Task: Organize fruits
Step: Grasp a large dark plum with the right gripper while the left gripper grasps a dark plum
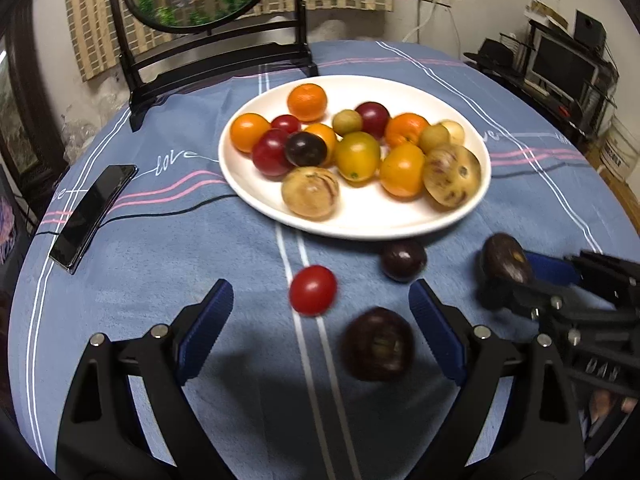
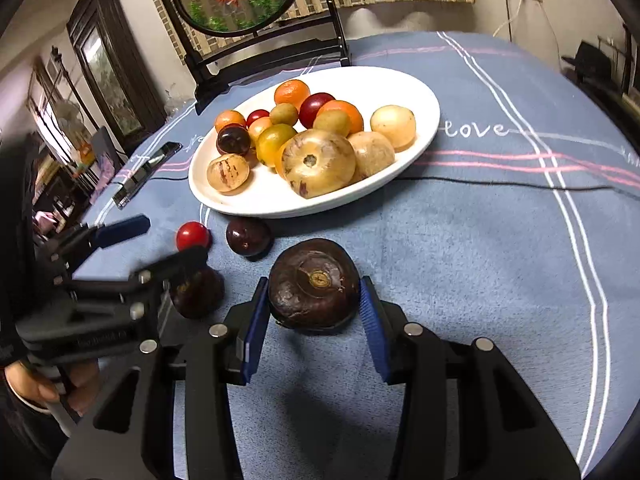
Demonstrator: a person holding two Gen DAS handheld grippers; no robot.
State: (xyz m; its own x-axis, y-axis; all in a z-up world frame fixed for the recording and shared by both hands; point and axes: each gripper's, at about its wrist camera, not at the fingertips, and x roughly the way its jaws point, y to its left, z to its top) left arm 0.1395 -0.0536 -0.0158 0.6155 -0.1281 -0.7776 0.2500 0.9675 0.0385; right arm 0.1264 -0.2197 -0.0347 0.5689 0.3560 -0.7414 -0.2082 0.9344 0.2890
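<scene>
Slippage threatens: right gripper [image 2: 314, 316] pinches the round dark-brown wrinkled fruit [image 2: 314, 282] low in frame; left gripper [image 1: 320, 320], spread empty, could nudge the glossy red tomato [image 1: 313, 290].

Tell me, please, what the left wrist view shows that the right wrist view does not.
Only the left wrist view shows the open left gripper from behind, with the whole dark purple round fruit between its fingers, untouched.

Only the right wrist view shows the stem end of the large dark brown fruit between the right gripper's blue pads, and a hand.

Both show the white plate of fruits, the small red tomato and the blue cloth.
</scene>
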